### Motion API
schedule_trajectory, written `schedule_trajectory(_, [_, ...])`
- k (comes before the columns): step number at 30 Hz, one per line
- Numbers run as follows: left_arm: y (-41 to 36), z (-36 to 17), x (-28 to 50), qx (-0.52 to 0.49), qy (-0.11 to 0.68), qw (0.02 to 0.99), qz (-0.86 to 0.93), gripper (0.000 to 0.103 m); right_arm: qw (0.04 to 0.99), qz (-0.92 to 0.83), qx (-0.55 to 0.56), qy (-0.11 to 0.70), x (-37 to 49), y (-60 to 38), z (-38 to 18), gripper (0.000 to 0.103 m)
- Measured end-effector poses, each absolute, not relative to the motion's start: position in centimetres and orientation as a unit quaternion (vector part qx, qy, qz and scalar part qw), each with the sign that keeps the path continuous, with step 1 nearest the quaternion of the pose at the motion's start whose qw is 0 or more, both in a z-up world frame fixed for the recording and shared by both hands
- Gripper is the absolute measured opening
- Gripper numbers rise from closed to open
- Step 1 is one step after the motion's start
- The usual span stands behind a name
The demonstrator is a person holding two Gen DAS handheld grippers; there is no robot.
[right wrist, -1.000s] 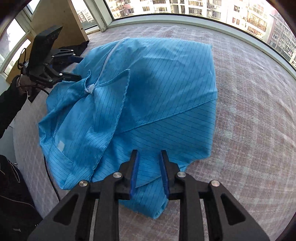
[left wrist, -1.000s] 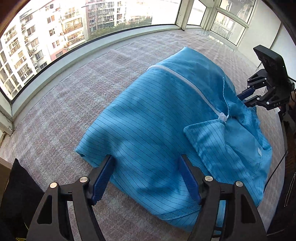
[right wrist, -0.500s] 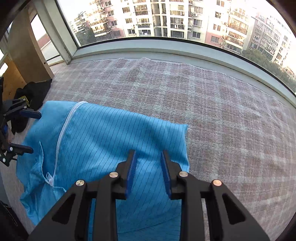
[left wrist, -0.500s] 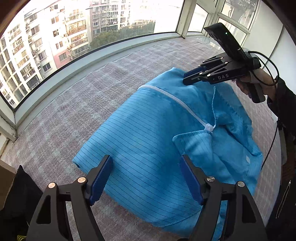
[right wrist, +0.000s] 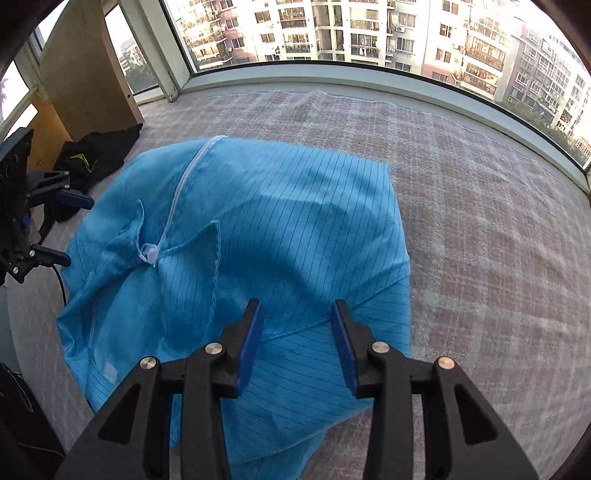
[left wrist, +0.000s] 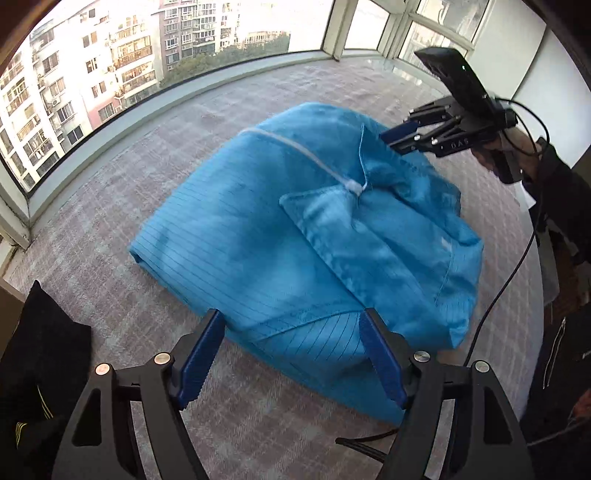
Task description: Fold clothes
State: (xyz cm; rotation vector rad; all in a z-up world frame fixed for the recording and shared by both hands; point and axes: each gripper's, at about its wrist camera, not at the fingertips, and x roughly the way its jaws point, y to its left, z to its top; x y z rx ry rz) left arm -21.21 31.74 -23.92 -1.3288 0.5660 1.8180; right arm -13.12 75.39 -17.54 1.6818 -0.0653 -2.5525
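At the near edge of the left wrist view, left gripper [left wrist: 291,354] has its jaws spread wide, nothing between them, hovering just over the near hem of the blue garment [left wrist: 258,236]. Right wrist view: right gripper [right wrist: 297,343] also parted with a clear gap, empty, above the garment's [right wrist: 280,229] lower fold.

Garment lies partly folded on the grey-pink checked mat [left wrist: 122,184], front up. White zipper [left wrist: 295,147] runs away from the collar; zipper pull [right wrist: 149,254] sits where the two collar flaps meet. Collar end is rumpled, body smoother, with a diagonal seam across the near corner.

From the left camera the right gripper [left wrist: 397,138] shows over the garment's far right side, cable [left wrist: 509,273] trailing down.

Further out: dark clothing [right wrist: 96,155] heaped by a wooden panel [right wrist: 85,66], then window sill [right wrist: 369,79] and apartment blocks [right wrist: 332,29] outside.
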Motion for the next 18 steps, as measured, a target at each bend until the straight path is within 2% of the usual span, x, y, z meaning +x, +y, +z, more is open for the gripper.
schedule_trajectory(2, [32.0, -24.9, -20.3, -0.529, 0.257, 0.397, 0.704, 0.075, 0.042, -0.829, 0.557, -0.007, -12.7, 75.6, -18.0, 0.038])
schedule_trajectory(6, [31.8, -23.0, -20.0, -0.505, 0.252, 0.409, 0.717, 0.074, 0.043, -0.846, 0.531, -0.025, -10.4, 76.2, -15.1, 0.038])
schedule_trajectory(11, [33.1, -23.3, -19.2, -0.5, 0.259, 0.426, 0.709, 0.074, 0.087, -0.863, 0.494, -0.061, -7.7, 75.0, -12.6, 0.038])
schedule_trajectory(15, [34.1, -23.5, -18.5, -0.495, 0.265, 0.439, 0.701, 0.075, 0.134, -0.858, 0.495, -0.044, -10.1, 71.0, -13.8, 0.04])
schedule_trajectory(18, [34.9, -23.7, -17.9, -0.491, 0.269, 0.449, 0.696, 0.075, 0.147, -0.826, 0.543, -0.04, -13.4, 68.5, -17.4, 0.04])
